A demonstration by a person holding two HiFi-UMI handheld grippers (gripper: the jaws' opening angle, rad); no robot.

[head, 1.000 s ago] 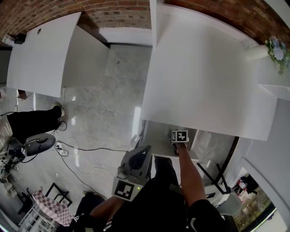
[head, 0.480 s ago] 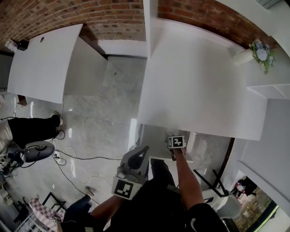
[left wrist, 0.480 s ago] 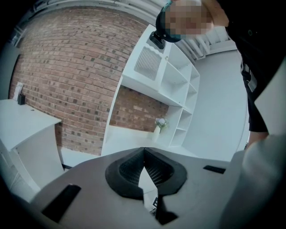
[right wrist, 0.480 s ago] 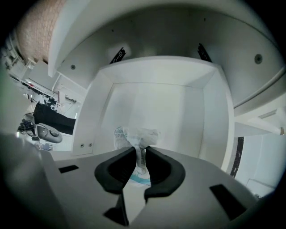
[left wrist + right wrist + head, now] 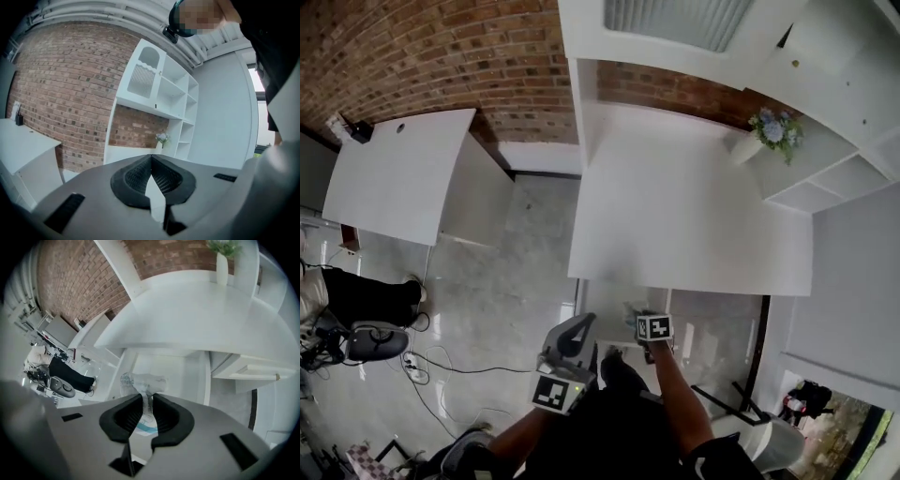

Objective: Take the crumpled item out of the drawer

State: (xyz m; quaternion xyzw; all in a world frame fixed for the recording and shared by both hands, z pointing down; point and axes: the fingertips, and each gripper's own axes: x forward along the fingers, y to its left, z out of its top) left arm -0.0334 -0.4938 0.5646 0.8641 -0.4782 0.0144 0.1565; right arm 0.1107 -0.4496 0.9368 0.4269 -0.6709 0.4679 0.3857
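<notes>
White desktop (image 5: pixel 694 206) over the open drawer (image 5: pixel 190 376), right tongs (image 5: pixel 147 400) tight on the crumpled item (image 5: pixel 140 380), left tongs (image 5: pixel 151 164) together, empty.

The left gripper (image 5: pixel 151 159) is held low, close to the torso, fingers (image 5: pixel 165 177) closed together with nothing between them. The right arm (image 5: pixel 677 403) extends forward. The right gripper (image 5: pixel 148 401) fingers (image 5: pixel 125 414) clamp the crumpled item (image 5: pixel 143 380).
</notes>
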